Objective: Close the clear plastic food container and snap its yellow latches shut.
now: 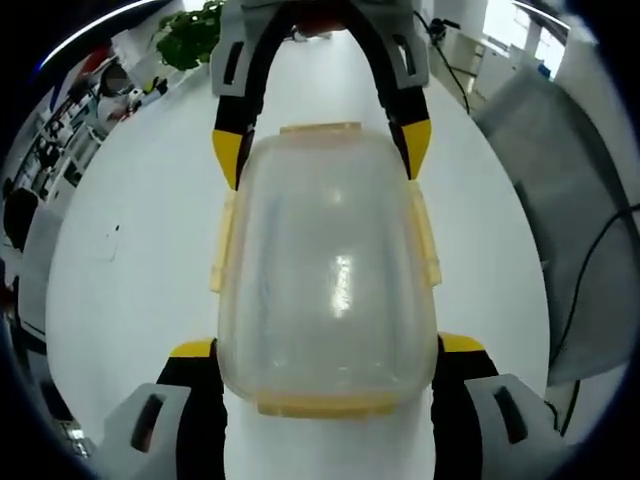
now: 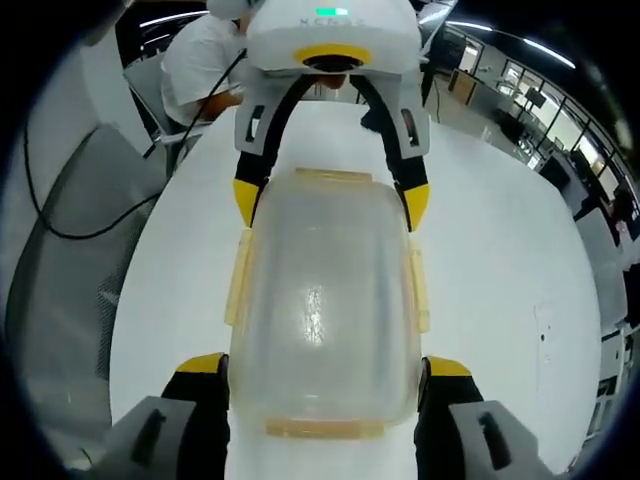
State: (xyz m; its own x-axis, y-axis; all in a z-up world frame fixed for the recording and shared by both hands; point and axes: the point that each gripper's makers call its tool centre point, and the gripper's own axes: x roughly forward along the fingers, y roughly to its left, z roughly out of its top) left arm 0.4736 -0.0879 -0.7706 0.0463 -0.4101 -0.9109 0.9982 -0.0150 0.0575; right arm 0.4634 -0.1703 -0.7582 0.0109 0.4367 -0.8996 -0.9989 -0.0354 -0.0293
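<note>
On the white table (image 1: 130, 270) the clear container (image 1: 328, 275) lies lengthwise between my 2 grippers, lid on, yellow latches (image 1: 222, 243) sticking out along its sides. My left gripper (image 1: 328, 350) is spread wide around one end, my right gripper (image 2: 325, 372) wide around the other. A person (image 2: 205, 60) sits at the table's far end.

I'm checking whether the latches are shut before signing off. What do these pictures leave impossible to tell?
- Latch state: the yellow latches look pale and blurred against the clear plastic food container in both views.
- Left tool: its tips sit at the container's corners; contact is unclear.
- Right tool: same in the right gripper view.
- Container contents: glare and cloudy plastic hide them.
</note>
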